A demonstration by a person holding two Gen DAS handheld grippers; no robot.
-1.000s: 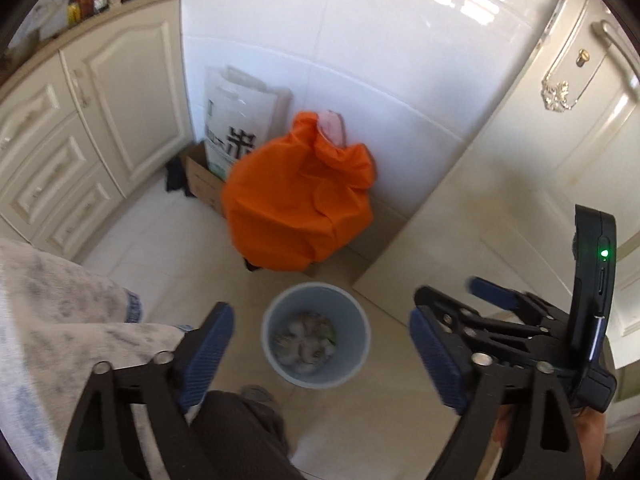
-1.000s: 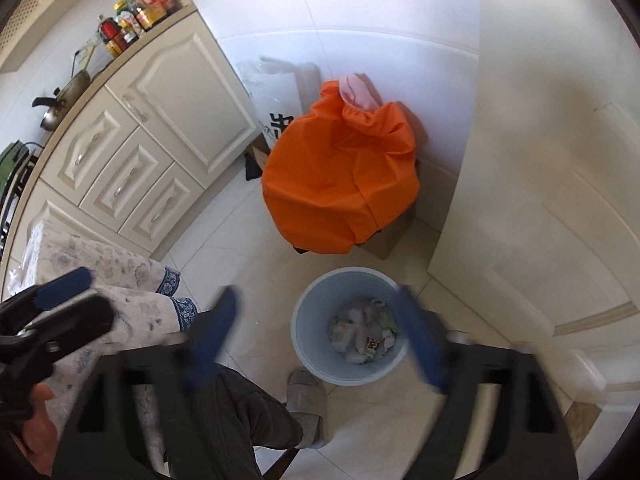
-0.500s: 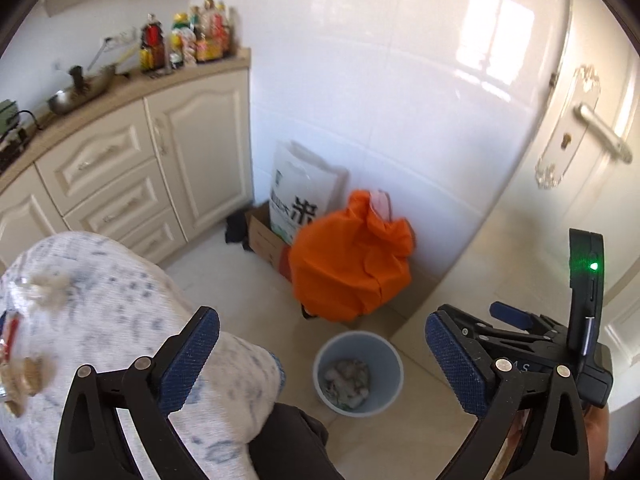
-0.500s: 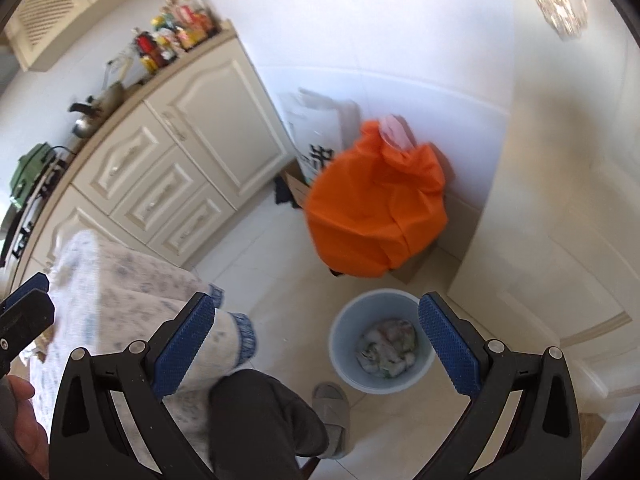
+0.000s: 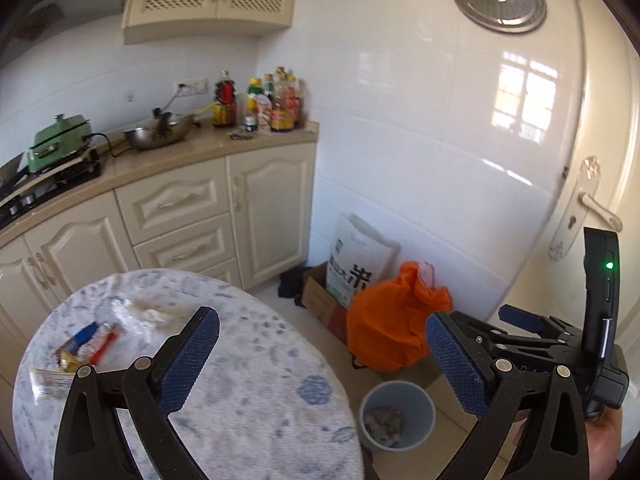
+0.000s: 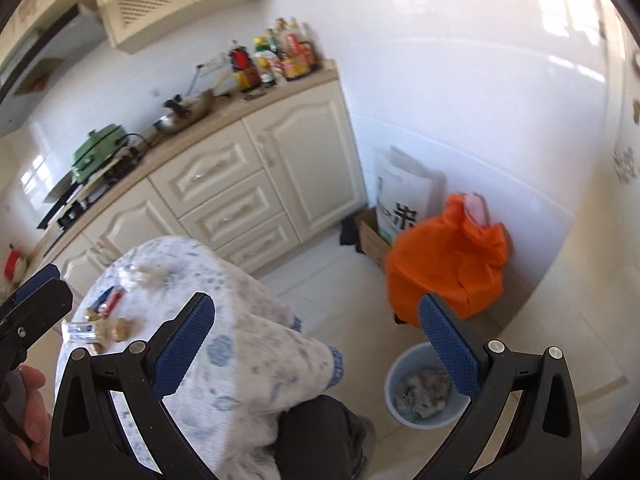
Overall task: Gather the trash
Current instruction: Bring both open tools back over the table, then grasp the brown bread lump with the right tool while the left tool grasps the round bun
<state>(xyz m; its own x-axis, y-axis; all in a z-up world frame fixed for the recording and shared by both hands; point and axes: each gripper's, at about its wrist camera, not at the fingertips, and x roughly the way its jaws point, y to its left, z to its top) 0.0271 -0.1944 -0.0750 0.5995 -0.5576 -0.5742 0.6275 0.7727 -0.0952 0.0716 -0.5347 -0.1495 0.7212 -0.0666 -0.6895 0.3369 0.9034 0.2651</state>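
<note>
A round table under a white, blue-patterned cloth [image 5: 260, 380] fills the lower left. On its far side lie a red-and-blue wrapper [image 5: 90, 344], a clear plastic packet [image 5: 48, 380] and a crumpled scrap [image 5: 152, 312]. The wrapper [image 6: 108, 302] and clear packet [image 6: 80, 330] also show in the right wrist view. A light blue bin [image 5: 420, 400] holding crumpled trash stands on the floor right of the table. My left gripper [image 5: 320, 360] hangs open and empty over the table's near edge. My right gripper [image 6: 316, 348] is open and empty too, above the cloth [image 6: 248, 340] and the bin [image 6: 400, 368].
An orange bag [image 5: 392, 332], a white sack [image 5: 356, 264] and a cardboard box [image 5: 320, 304] crowd the corner behind the bin. Cream cabinets [image 5: 180, 216] carry a counter with bottles, a wok and a green cooker. A door [image 5: 592, 208] stands right. A person's dark trouser leg [image 6: 320, 432] is below.
Both grippers have risen and tipped upward. The view has swung from the bin on the floor to the table, counter and wall. Both stay open and empty.
</note>
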